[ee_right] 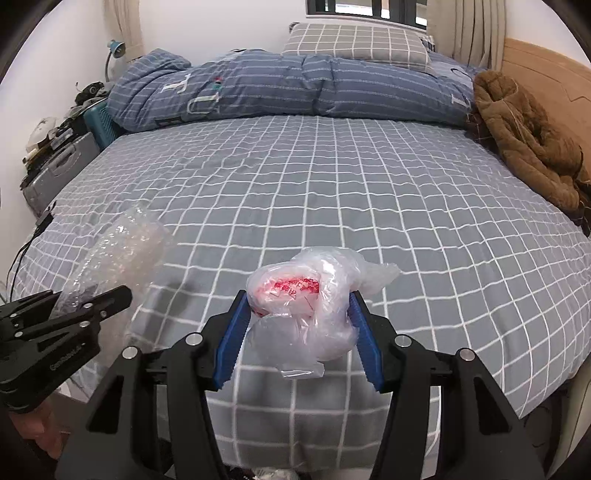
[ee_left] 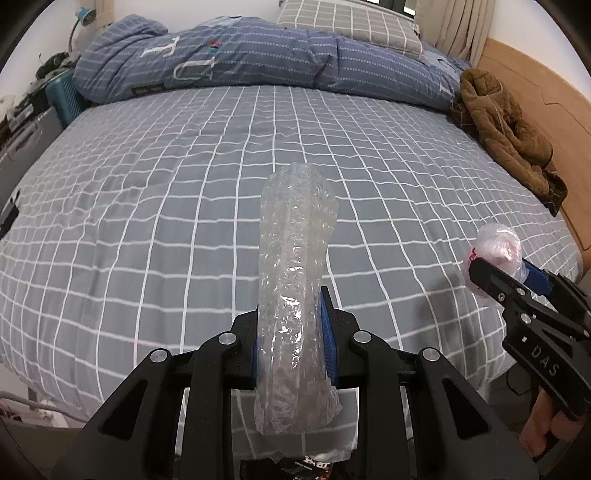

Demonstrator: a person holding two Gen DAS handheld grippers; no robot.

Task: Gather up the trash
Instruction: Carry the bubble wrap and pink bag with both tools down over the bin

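Note:
My left gripper (ee_left: 291, 302) is shut on a long roll of clear bubble wrap (ee_left: 295, 266) that sticks up and forward above the bed's near edge. The same roll (ee_right: 118, 243) and gripper (ee_right: 92, 299) show at the lower left of the right wrist view. My right gripper (ee_right: 299, 299) is shut on a crumpled clear plastic bag with red print (ee_right: 306, 295), held above the grey checked bed sheet (ee_right: 332, 184). In the left wrist view that bag (ee_left: 496, 247) and the right gripper (ee_left: 498, 273) are at the right edge.
A folded blue duvet (ee_left: 240, 62) and a checked pillow (ee_left: 351, 22) lie at the bed's far side. A brown jacket (ee_left: 506, 129) lies by the wooden headboard (ee_left: 546, 96) on the right. A cluttered side table (ee_right: 55, 147) stands to the left.

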